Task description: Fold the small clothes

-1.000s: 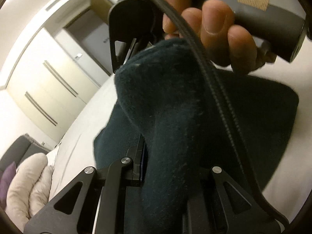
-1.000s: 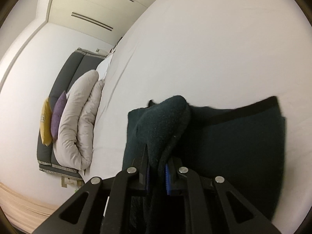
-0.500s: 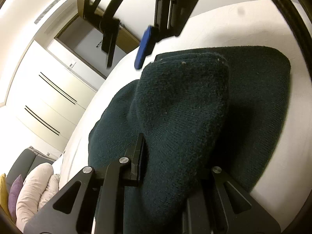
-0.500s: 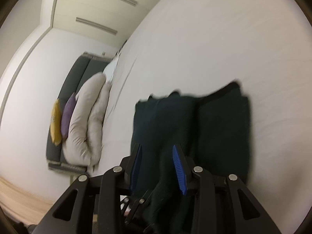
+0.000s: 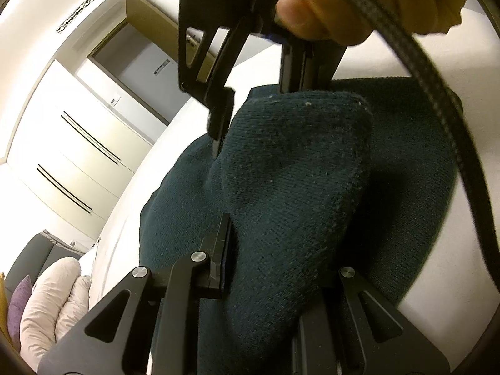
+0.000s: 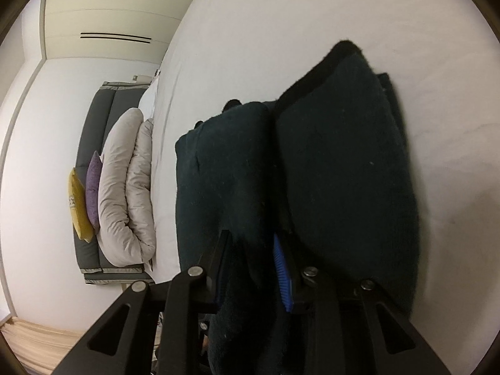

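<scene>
A dark teal knitted garment [image 5: 297, 172] lies partly folded on the white bed sheet [image 5: 462, 281]. My left gripper [image 5: 268, 250] is shut on a raised fold of it, and the cloth bulges up and hides the right finger. In the left wrist view my right gripper [image 5: 253, 118] comes down from above in a person's hand [image 5: 328, 9], its fingers astride the fold's far end. In the right wrist view the garment [image 6: 343, 172] fills the middle. The right gripper [image 6: 250, 240] has a ridge of cloth between its closing jaws, with one blue pad [image 6: 281, 275] still showing bare.
A black cable [image 5: 437, 93] arcs across the right of the left wrist view. Beyond the bed [image 6: 281, 31] stand cream wardrobe doors [image 5: 78, 143] and a grey sofa [image 6: 93, 118] with a pale duvet [image 6: 122, 187] and purple and yellow cushions.
The right gripper let go of the fold, drew back with its jaws apart, then came down again astride the cloth. The left gripper kept its hold and hardly moved.
</scene>
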A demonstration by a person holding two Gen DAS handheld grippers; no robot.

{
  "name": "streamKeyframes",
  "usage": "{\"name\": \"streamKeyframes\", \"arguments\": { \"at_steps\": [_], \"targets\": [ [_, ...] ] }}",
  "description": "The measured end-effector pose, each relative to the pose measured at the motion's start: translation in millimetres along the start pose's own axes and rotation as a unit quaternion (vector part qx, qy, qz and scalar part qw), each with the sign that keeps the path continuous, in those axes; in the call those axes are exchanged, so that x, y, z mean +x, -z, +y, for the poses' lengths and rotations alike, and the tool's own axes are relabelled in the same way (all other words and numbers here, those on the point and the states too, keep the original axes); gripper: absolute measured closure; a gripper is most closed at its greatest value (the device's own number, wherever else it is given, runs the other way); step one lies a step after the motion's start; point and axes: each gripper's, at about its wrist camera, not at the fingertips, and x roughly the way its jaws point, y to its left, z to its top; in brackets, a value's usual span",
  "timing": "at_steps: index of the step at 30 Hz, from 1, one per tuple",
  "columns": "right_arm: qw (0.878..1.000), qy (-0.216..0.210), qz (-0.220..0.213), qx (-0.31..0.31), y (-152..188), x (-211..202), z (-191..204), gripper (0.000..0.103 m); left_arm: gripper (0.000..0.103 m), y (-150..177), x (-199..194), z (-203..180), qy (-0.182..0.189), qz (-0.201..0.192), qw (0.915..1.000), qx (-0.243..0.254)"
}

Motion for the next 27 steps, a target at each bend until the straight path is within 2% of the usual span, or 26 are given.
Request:
{"name": "streamKeyframes", "arguments": {
  "at_steps": [2,3,5,8,10,12,15,17,20,23,24,25,27],
  "targets": [
    [1.0,-0.013,-0.015,-0.003,-4.3,1.6,0.6,0.084,0.091,0.0,-1.5,0.7,0.0,0.0,1.0,0.0],
    [1.0,-0.009,-0.024,-0.008,-4.8,-2.4,-2.1,0.094,0.091,0.3,0.1,-0.4,0.0,0.0,1.0,0.0],
    [0.999,0.006,-0.037,-0.027,-5.2,-2.8,5.7,0.094,0.091,-0.1,3.4,-0.6,-0.001,0.001,1.0,0.003],
    [0.994,0.052,-0.061,-0.079,-2.5,-11.8,26.1,0.095,0.091,-2.8,2.1,-6.8,-0.005,-0.007,0.9999,0.013],
    [0.993,0.037,-0.084,-0.069,-9.8,-26.7,21.7,0.096,0.091,-5.6,-1.2,-11.5,0.0,-0.013,0.9997,0.018],
    [0.993,0.041,-0.1,-0.052,-14.6,-33.4,8.6,0.096,0.091,-7.2,-1.3,-22.5,0.007,-0.013,0.9991,0.04],
    [0.995,0.038,-0.093,-0.024,-15.6,-26.2,-23.9,0.097,0.091,-6.1,0.9,-33.0,0.003,-0.013,0.9981,0.06],
    [0.994,0.002,-0.106,-0.006,-13.1,-25.9,-42.0,0.097,0.091,-6.3,-0.1,-30.5,0.011,-0.014,0.9983,0.055],
    [0.993,0.0,-0.114,-0.013,-8.7,-30.3,-37.5,0.096,0.091,-2.3,1.3,-25.8,0.027,-0.019,0.9979,0.056],
    [0.995,-0.016,-0.096,-0.022,-5.3,-35.2,-23.1,0.088,0.091,0.2,-2.3,-22.8,0.034,-0.02,0.9978,0.054],
    [0.996,-0.017,-0.087,-0.022,-3.5,-35.2,-21.2,0.078,0.091,0.8,-3.2,-22.1,0.037,-0.02,0.9977,0.053],
    [0.997,-0.021,-0.077,-0.022,1.0,-35.9,-19.6,0.063,0.091,1.4,-4.3,-21.3,0.04,-0.021,0.9976,0.053],
    [0.997,-0.018,-0.068,-0.028,11.6,-36.2,-17.8,0.06,0.091,3.6,0.6,-17.2,0.046,-0.022,0.9974,0.051]
  ]
}}
